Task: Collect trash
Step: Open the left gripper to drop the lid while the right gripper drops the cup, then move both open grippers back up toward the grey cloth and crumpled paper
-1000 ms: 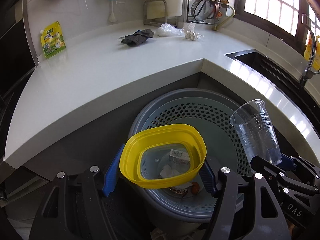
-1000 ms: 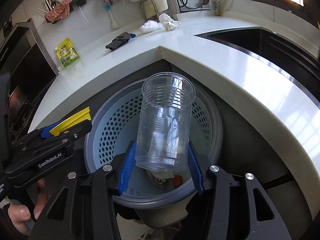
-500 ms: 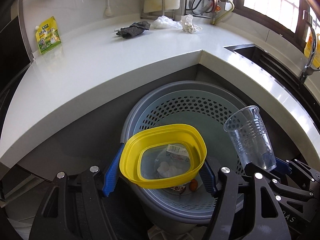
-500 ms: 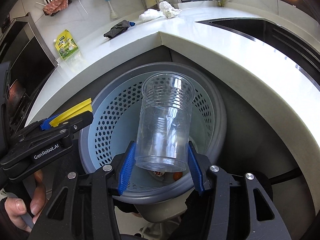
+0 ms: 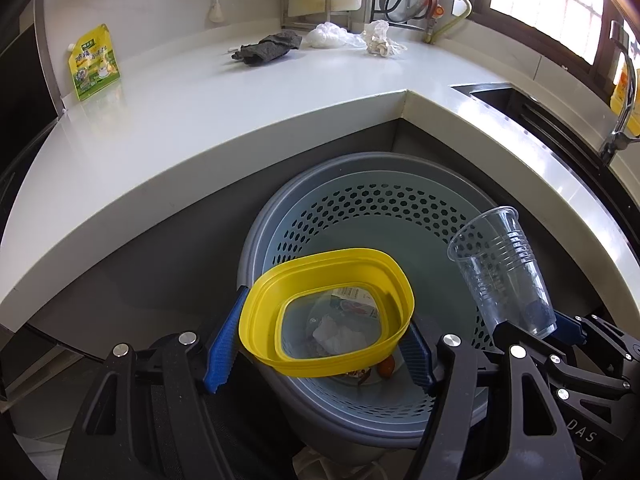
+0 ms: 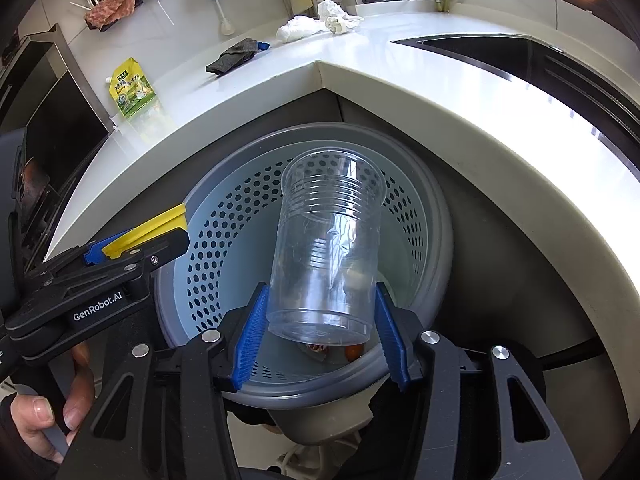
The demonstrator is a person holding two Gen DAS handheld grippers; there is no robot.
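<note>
Below the white countertop (image 5: 224,96), over a perforated bin (image 5: 368,216): left gripper (image 5: 320,344) clamping a yellow container (image 5: 256,320), right gripper (image 6: 320,336) clamping a clear cup (image 6: 328,240).

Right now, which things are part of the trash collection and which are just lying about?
In the job: yellow container in left gripper; clear cup in right gripper; trash bin.
Lying about: green pouch, grey rag.

Bin (image 5: 440,412) sits on the floor in the counter's (image 5: 240,112) inside corner, scraps (image 5: 338,334) at its bottom. Over the bin: bowl (image 5: 326,312) between left gripper (image 5: 320,344) pads, cup (image 6: 326,252) between right gripper (image 6: 320,320) pads at the bowl's 3 o'clock. On the counter: pouch (image 5: 94,62) at 10, rag (image 5: 266,48) at 12, wrappers (image 5: 352,36) at 1. Sink (image 6: 520,52) at 2.
</note>
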